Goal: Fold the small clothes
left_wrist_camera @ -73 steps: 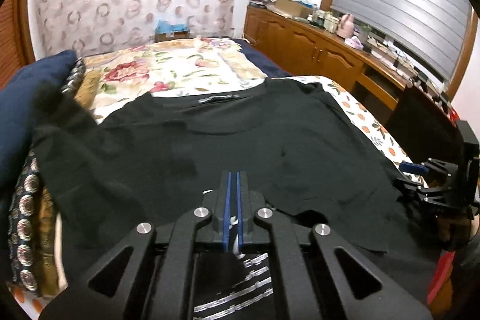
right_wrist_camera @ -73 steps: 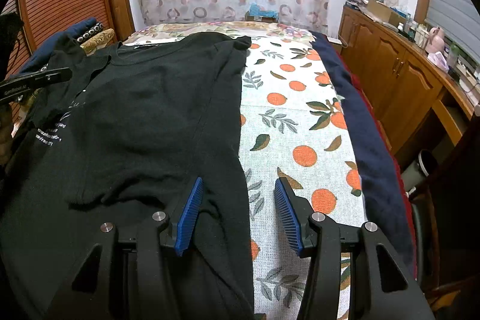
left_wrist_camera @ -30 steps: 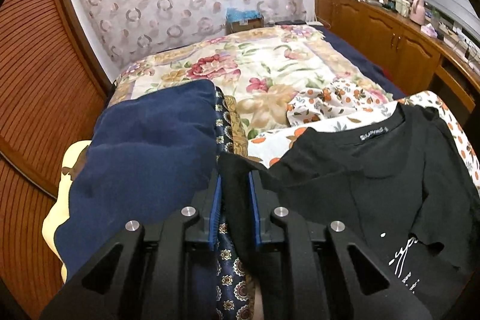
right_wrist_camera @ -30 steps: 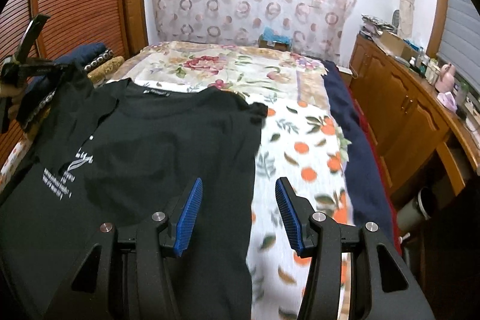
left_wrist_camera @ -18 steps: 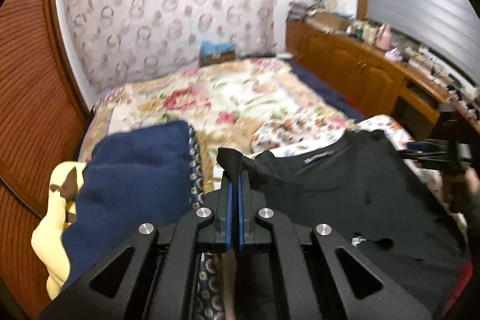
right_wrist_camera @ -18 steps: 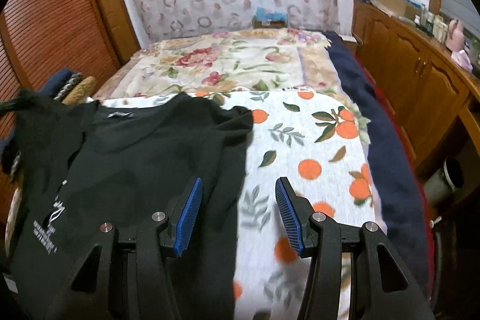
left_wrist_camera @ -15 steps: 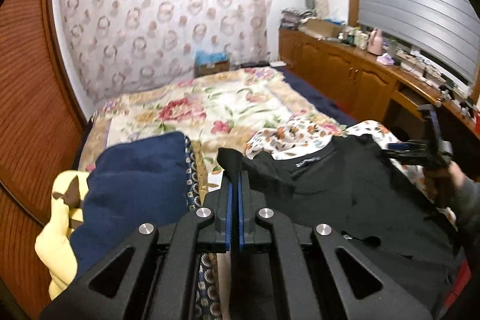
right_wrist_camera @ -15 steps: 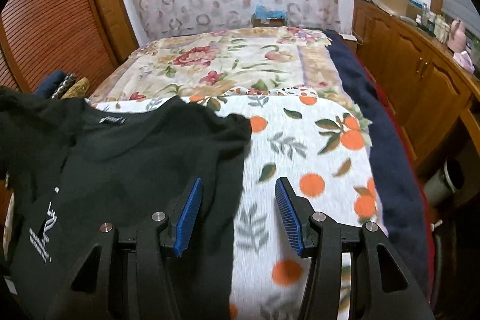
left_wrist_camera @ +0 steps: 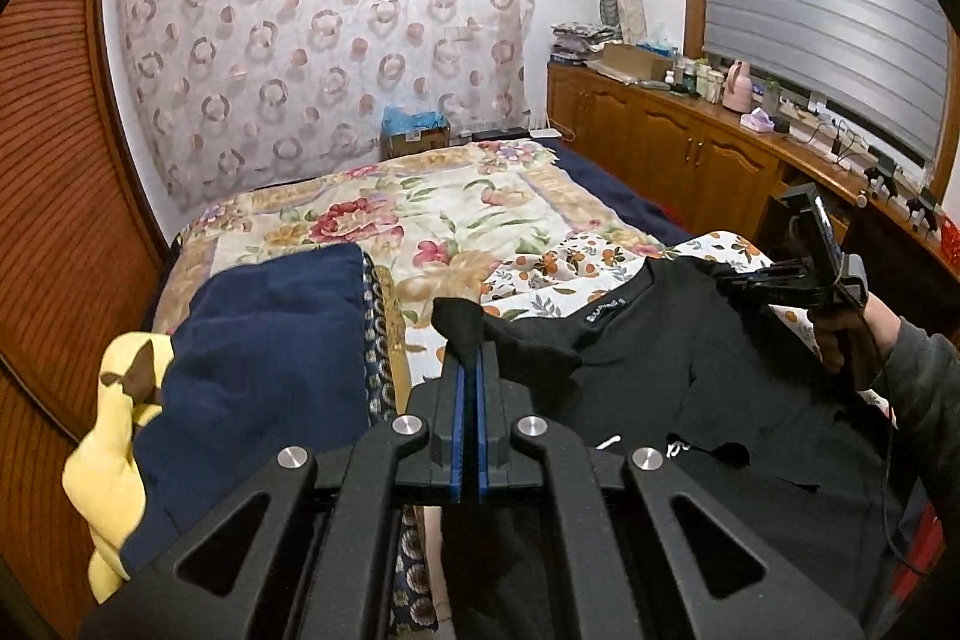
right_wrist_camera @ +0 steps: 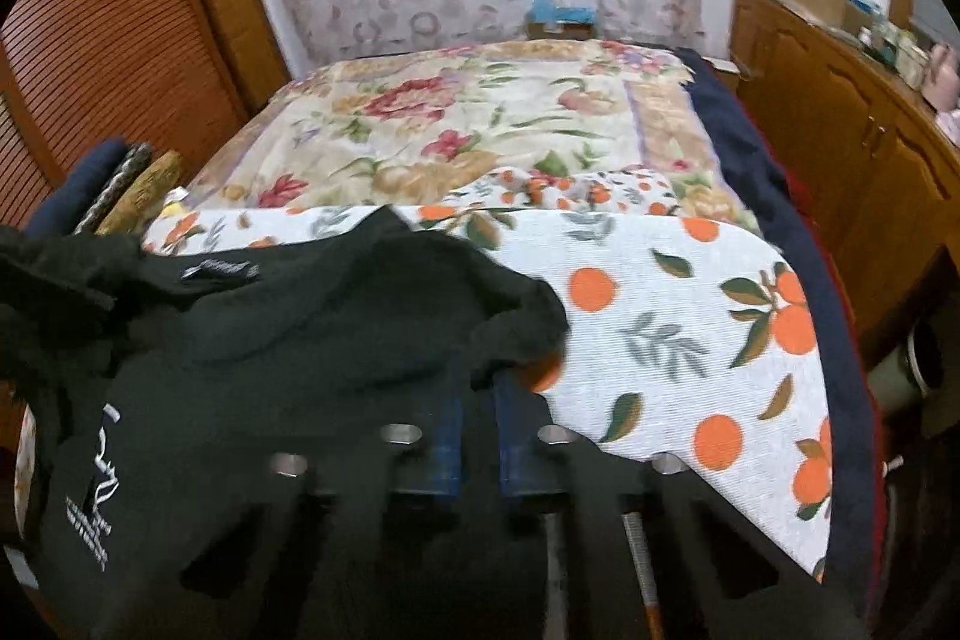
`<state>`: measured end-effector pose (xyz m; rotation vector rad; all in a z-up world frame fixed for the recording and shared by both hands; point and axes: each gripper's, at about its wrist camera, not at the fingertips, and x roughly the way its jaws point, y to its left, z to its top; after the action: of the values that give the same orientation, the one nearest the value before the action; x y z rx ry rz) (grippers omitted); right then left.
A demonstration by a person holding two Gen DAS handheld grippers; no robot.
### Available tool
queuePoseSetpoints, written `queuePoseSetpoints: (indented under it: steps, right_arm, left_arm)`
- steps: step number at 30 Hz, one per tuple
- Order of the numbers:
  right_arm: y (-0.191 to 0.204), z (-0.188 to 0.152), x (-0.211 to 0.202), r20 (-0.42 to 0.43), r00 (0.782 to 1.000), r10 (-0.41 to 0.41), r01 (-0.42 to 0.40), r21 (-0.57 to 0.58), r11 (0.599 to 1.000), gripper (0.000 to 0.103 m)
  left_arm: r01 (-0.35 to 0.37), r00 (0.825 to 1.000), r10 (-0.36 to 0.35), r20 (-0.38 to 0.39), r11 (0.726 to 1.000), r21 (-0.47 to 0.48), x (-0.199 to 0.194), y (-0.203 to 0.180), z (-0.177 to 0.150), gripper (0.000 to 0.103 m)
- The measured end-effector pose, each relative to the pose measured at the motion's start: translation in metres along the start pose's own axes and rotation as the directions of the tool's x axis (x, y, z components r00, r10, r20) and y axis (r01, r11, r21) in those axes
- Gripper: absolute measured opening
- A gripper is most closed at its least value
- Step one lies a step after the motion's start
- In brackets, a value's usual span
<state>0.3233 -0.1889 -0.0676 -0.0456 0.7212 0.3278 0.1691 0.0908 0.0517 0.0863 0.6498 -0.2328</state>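
Jaws of left gripper (left_wrist_camera: 469, 361) pinching sleeve of black cotton T-shirt (left_wrist_camera: 660, 340); right gripper (right_wrist_camera: 477, 400), at 3 o'clock, just closing on opposite sleeve.

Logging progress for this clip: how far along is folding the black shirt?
Done: black shirt lies on the orange-print cloth. In hand: left tongs shut on one shoulder, right tongs have just been closing on the other. Left: no fold visible yet.

Shirt (left_wrist_camera: 690, 358) on bed (left_wrist_camera: 420, 220)
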Motion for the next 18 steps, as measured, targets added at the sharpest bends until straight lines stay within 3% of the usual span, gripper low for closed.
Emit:
queuePoseSetpoints:
  steps: [4,9,13,18]
  right_arm:
    - [0.005,-0.011,-0.05,0.133,0.99,0.047,-0.043,-0.035,0.998,0.005]
    - [0.003,-0.054,-0.13,0.262,0.96,0.101,-0.082,-0.084,0.993,0.005]
    - [-0.003,-0.107,-0.173,0.29,0.949,0.12,-0.093,-0.106,0.99,0.005]
    - [-0.009,-0.165,-0.207,0.269,0.953,0.14,-0.118,-0.097,0.988,0.005]
  left_arm:
    - [0.038,0.998,-0.036,0.048,0.999,-0.027,-0.026,-0.002,-0.026,0.004]
    - [0.07,0.992,-0.062,0.109,0.995,-0.072,-0.069,-0.001,-0.072,0.004]
    - [0.074,0.989,-0.057,0.135,0.99,-0.124,-0.096,0.005,-0.108,0.004]
    - [0.06,0.989,-0.041,0.142,0.989,-0.133,-0.123,0.002,-0.141,0.004]
